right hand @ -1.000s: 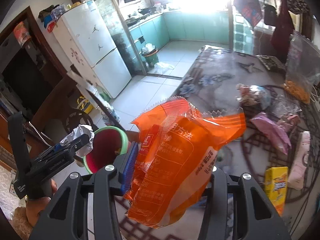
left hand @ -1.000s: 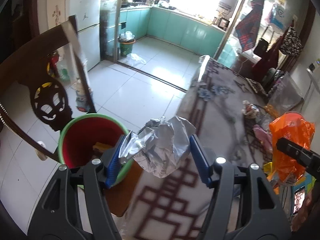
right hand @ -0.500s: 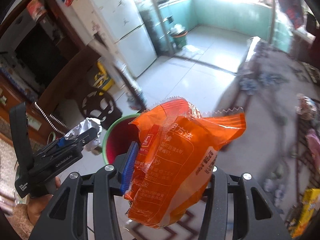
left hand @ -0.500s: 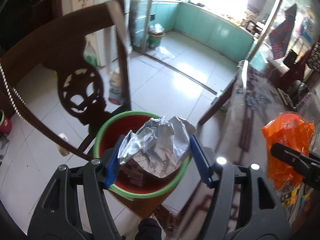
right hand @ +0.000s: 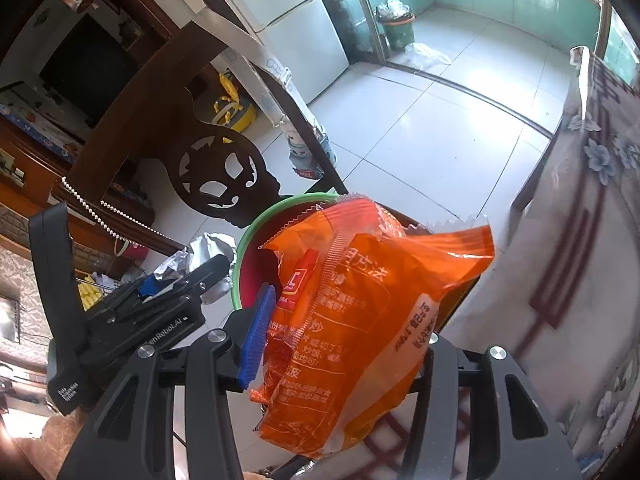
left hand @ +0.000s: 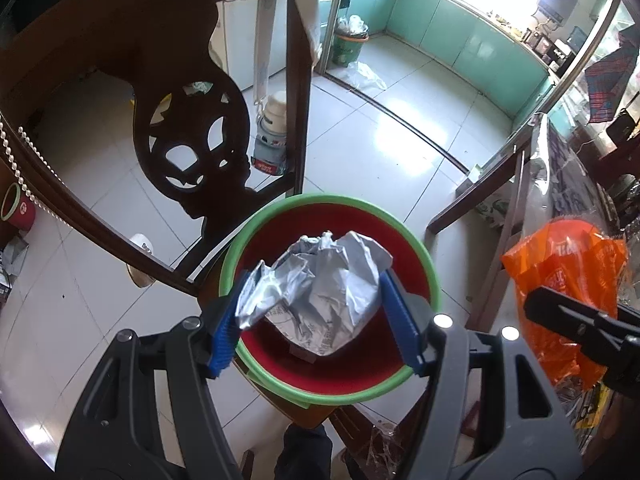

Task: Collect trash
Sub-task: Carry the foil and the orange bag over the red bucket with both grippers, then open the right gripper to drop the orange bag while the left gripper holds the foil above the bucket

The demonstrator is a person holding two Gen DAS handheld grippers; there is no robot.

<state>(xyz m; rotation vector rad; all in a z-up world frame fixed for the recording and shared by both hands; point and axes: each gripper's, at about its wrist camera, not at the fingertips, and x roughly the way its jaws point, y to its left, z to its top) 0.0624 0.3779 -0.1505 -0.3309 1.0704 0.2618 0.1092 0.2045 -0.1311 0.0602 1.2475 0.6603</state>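
My left gripper (left hand: 318, 326) is shut on a crumpled silver foil wrapper (left hand: 316, 296) and holds it right above the red bin with a green rim (left hand: 424, 256). My right gripper (right hand: 340, 344) is shut on an orange plastic snack bag (right hand: 360, 320), held just right of the bin (right hand: 256, 232) beside the table edge. The orange bag also shows at the right of the left wrist view (left hand: 568, 268). The left gripper with the foil shows in the right wrist view (right hand: 188, 276), at the bin's left rim.
A dark carved wooden chair (left hand: 188, 128) stands just behind and left of the bin. The table with a patterned cloth (right hand: 580, 220) is at the right. A bottle (left hand: 272, 136) hangs from the chair. A fridge (right hand: 304, 28) and a kitchen doorway lie beyond.
Both grippers have swung left from over the table to the bin. The foil wrapper now hangs over the bin's opening; the orange bag has come up beside it.
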